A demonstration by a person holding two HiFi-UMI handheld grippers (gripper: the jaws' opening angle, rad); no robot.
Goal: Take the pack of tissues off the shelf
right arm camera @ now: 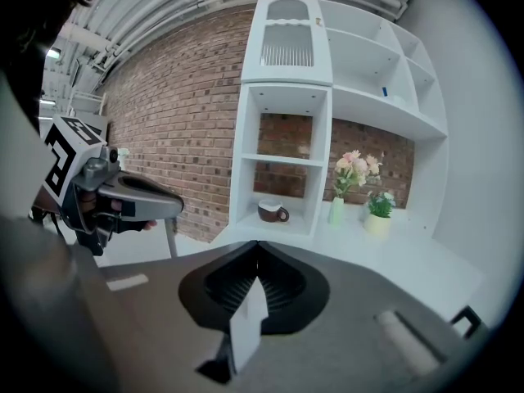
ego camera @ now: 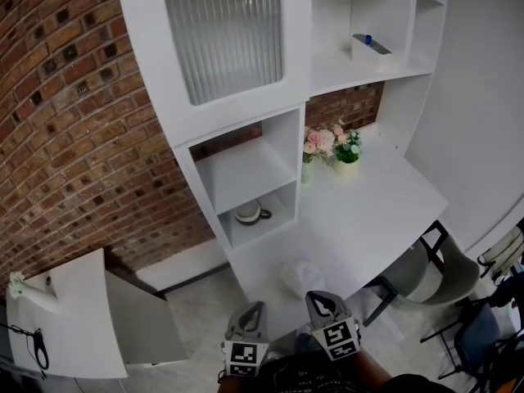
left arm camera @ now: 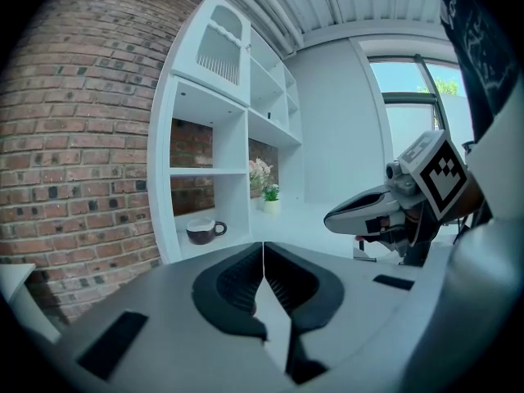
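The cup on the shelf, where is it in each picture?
Head view: the cup sits near the centre, in the lowest open cubby.
Left gripper view: the cup is left of centre, in the same cubby.
Right gripper view: the cup is near the centre, same cubby.
Shared landmark: pink flowers, up and right of it in all three.

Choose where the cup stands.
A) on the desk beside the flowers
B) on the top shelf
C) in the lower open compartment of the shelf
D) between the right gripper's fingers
C: the cup sits in the lower compartment of the shelf, left of the flowers.
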